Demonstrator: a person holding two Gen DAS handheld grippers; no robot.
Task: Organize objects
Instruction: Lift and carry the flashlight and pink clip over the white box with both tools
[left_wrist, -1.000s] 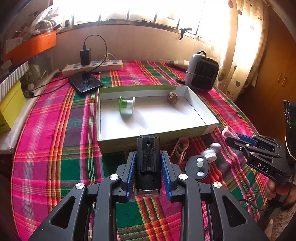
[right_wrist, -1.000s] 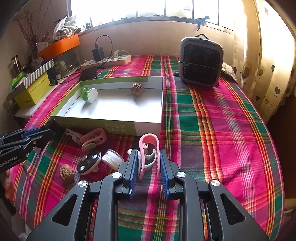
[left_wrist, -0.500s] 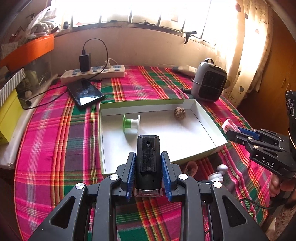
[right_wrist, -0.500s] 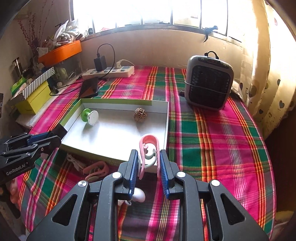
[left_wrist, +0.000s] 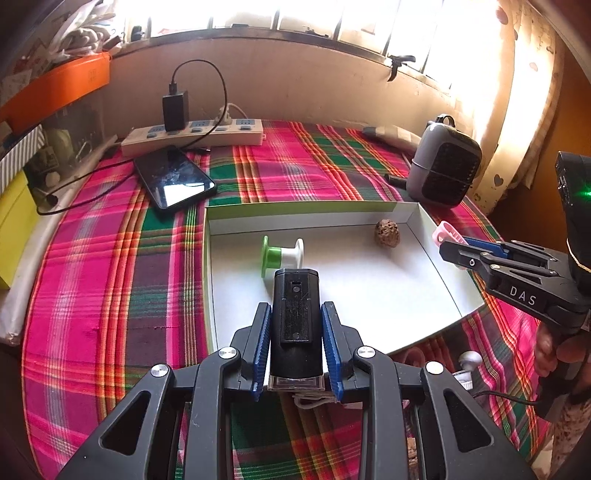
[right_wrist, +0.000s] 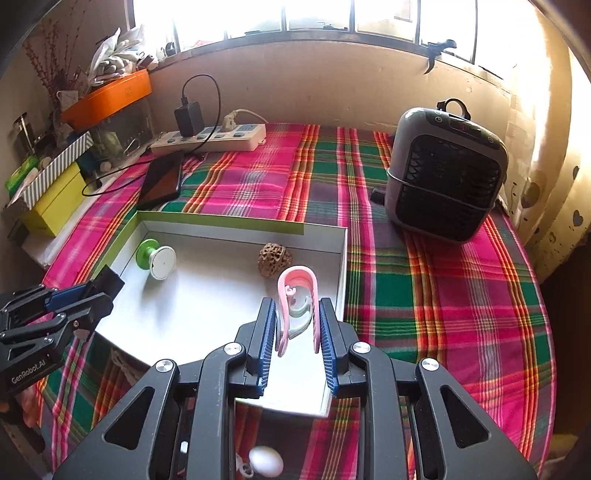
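Left wrist view: the left claw (left_wrist: 295, 332) pinches a black rectangular gadget (left_wrist: 294, 321) upright between its blue pads, carried clear of the surface and poised over the near part of the white tray (left_wrist: 436, 273), which looks like the collecting place for the loose items. The grip sits low on the gadget's sides, probably so that it can be set down on its base without tipping. Ahead of this claw, inside the tray, lie one green-and-white spool (left_wrist: 281, 255) and, further right, one brown walnut (left_wrist: 385, 234).

In the right wrist view, the right claw (right_wrist: 298, 332) is pressed together on a pink clip (right_wrist: 298, 291), pinching its two legs with the curved end pointing forward, over the tray's near right corner. A pale green piece shows inside the pink loop; whether it is part of the clip I cannot tell. The walnut lies just ahead of this claw and the spool is ahead and to the left.

Count: two claws, each carrying one item; two items already in the tray. Below the claws, on the plaid surface (right_wrist: 436, 295), a few small things wait, including a white knob-like piece (right_wrist: 266, 461); they are too hidden for a sure count.
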